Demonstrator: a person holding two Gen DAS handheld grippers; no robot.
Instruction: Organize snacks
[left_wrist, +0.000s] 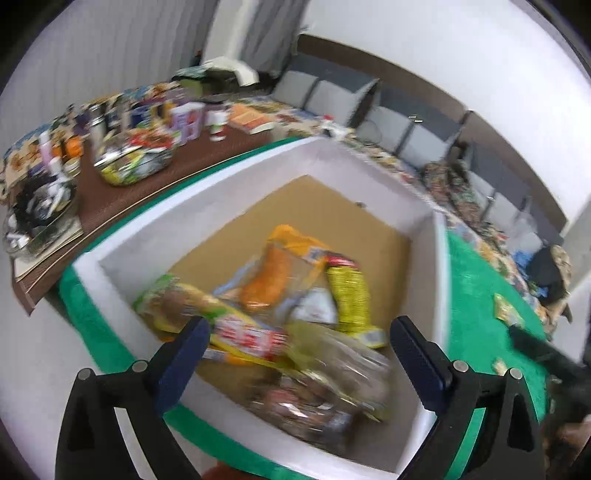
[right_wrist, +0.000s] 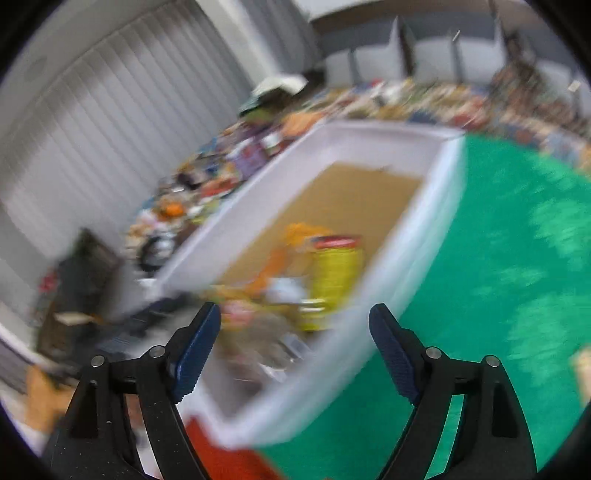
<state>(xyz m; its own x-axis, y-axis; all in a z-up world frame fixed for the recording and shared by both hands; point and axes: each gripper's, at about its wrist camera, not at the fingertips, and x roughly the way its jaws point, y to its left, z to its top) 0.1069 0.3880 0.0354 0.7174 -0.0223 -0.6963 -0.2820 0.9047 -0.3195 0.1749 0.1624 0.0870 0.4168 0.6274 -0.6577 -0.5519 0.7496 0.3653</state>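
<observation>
Both spread and empty, left tool (left_wrist: 297, 338) and right tool (right_wrist: 294, 323) above white rectangular foam box (left_wrist: 439, 266), snack packets (left_wrist: 295, 306) piled inside for keeping together.

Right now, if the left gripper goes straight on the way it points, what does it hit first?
Most likely the blurred clear snack bag lying on top of the pile in the white box, between and just beyond the open left gripper. Nothing is held in it. Depth is unclear in the fisheye.

Left claw (left_wrist: 297, 338) gapes over snack packets (left_wrist: 280, 295) in white box (left_wrist: 439, 258).
</observation>
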